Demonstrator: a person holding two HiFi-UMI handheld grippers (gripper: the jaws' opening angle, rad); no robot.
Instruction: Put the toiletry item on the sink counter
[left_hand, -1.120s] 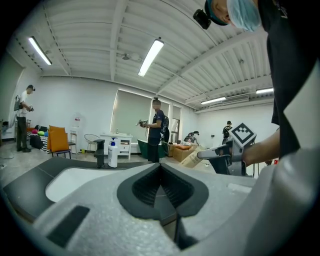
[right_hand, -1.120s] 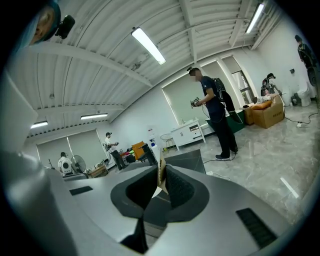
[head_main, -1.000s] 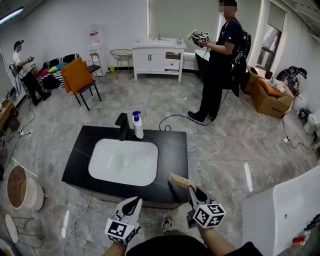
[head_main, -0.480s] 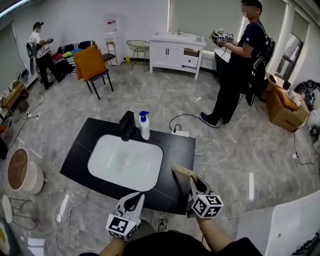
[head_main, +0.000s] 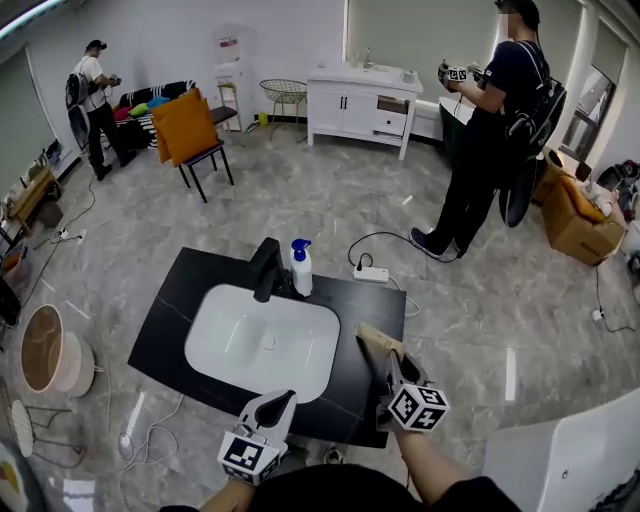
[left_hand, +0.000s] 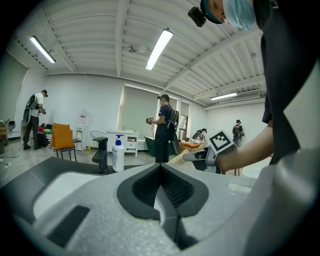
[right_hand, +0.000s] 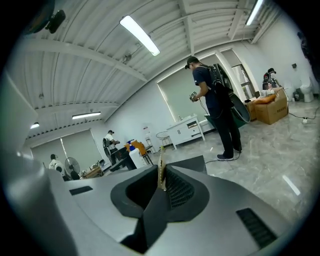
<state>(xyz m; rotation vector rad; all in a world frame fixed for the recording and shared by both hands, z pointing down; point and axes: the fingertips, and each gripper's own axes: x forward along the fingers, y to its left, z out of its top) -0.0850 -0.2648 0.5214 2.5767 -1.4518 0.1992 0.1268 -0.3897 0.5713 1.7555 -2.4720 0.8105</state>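
Note:
A black sink counter (head_main: 177, 295) holds a white basin (head_main: 262, 340), a black faucet (head_main: 265, 268) and a white pump bottle (head_main: 301, 270) with a blue top. My right gripper (head_main: 385, 365) is shut on a flat tan toiletry packet (head_main: 378, 342), held over the counter's right front part. In the right gripper view the packet (right_hand: 161, 170) stands edge-on between the jaws. My left gripper (head_main: 278, 402) hangs at the counter's front edge, shut and empty. From the left gripper view I see the bottle (left_hand: 118, 154), the faucet (left_hand: 102, 154) and the packet (left_hand: 176, 159).
A power strip (head_main: 370, 273) with a cable lies on the floor behind the counter. A person (head_main: 490, 130) stands at the back right near a white vanity (head_main: 365, 95). An orange chair (head_main: 190, 130) and a round basket (head_main: 45, 350) are at the left.
Both grippers have come forward to the counter. The right one, still shut on the packet, now hangs over the counter's right front part; the left one has reached the front edge.

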